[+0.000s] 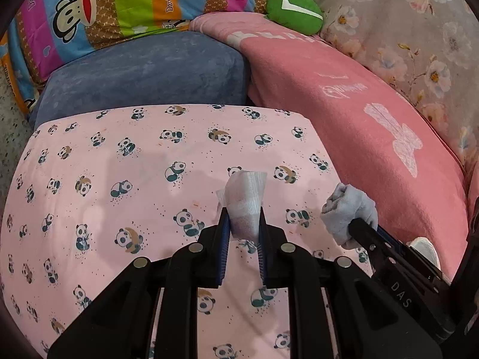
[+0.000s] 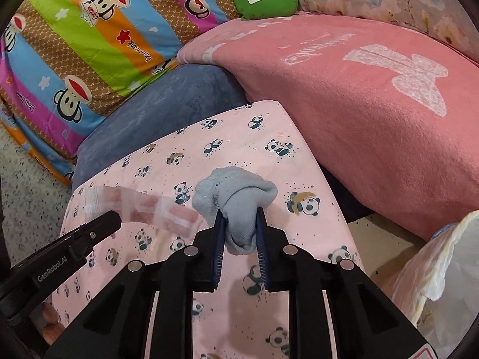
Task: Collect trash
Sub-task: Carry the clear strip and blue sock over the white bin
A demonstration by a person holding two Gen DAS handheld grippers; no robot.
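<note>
My left gripper (image 1: pixel 242 214) is shut on a clear plastic wrapper (image 1: pixel 247 202) with white stripes, held above the pink panda sheet (image 1: pixel 119 161). The wrapper also shows blurred in the right wrist view (image 2: pixel 143 208), with the left gripper (image 2: pixel 115 218) at the lower left. My right gripper (image 2: pixel 238 214) is shut on a balled light-blue sock (image 2: pixel 236 203) above the same sheet (image 2: pixel 239 137). In the left wrist view the sock (image 1: pixel 348 209) and the right gripper (image 1: pixel 359 224) are at the right.
A blue cushion (image 1: pixel 143 71), a pink blanket (image 1: pixel 344 113), a striped monkey quilt (image 1: pixel 104 6), a green plush (image 1: pixel 295 9) and a floral cover (image 1: pixel 419 45) lie behind. A white plastic bag (image 2: pixel 434 269) sits at the lower right beside the sheet.
</note>
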